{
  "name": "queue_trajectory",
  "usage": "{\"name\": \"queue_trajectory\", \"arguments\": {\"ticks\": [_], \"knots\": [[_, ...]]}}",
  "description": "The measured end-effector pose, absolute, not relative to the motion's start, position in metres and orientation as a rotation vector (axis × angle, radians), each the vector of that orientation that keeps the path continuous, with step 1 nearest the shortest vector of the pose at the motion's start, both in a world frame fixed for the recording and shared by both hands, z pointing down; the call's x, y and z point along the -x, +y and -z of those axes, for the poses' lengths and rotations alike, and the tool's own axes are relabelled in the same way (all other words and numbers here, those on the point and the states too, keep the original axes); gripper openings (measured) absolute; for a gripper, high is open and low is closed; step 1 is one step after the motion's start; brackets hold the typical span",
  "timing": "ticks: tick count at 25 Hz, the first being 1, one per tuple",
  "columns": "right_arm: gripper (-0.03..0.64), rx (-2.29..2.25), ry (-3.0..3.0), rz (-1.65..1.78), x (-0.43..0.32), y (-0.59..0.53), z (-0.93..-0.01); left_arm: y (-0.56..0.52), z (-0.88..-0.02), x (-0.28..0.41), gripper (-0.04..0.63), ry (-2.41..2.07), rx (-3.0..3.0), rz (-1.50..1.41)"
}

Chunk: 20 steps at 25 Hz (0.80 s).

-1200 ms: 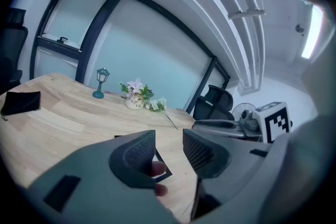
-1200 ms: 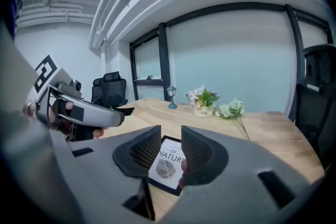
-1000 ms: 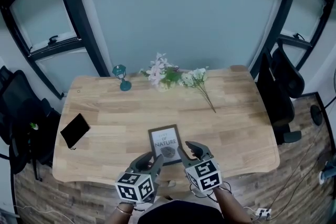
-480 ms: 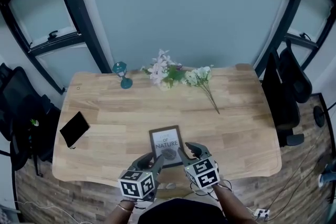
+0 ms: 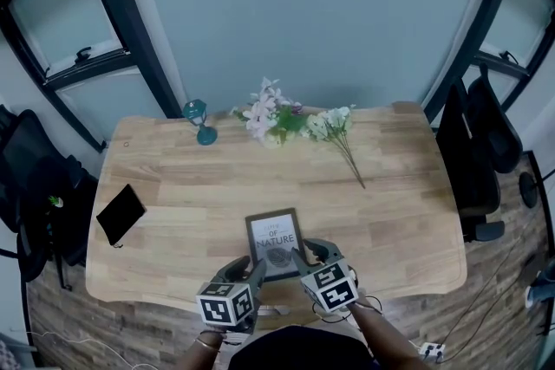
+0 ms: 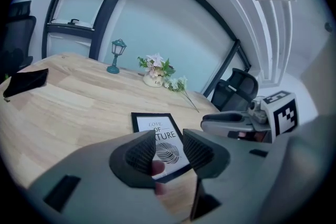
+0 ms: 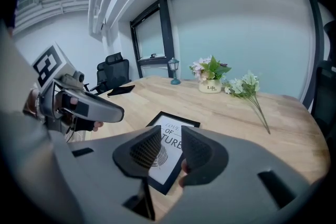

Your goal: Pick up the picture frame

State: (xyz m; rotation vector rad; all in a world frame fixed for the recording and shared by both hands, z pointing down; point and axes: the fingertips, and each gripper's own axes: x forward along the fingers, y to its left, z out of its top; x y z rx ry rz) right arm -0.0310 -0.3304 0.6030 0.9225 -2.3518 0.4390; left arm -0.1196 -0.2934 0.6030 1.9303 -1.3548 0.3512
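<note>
Counter of pale wood planks point(image 5: 173, 178) spans the middle of the head view. Flat on it, at lower centre near the front edge, lies the black-rimmed picture frame with a white leaf print point(image 5: 274, 242). Its long axis runs straight up the picture, away from the person. The left hand-held gripper point(image 5: 245, 270) sits at the frame's lower-left corner and the right hand-held gripper point(image 5: 314, 256) at its lower-right, seemingly a touch nearer. Each has its jaws a narrow gap apart, gripping nothing; the frame shows just beyond the gap.

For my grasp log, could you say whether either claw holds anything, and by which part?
Nothing is held: left claw and right claw stand open near the flat picture frame.
</note>
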Motion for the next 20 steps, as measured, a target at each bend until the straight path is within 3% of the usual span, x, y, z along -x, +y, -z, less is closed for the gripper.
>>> {"name": "queue_trajectory", "arguments": {"ticks": [20], "knots": [[0.095,-0.884,-2.215,-0.56,0.03,-0.342,-0.666,-0.302,-0.668,0.13,0.149,-1.361,-1.766,-0.419]]}}
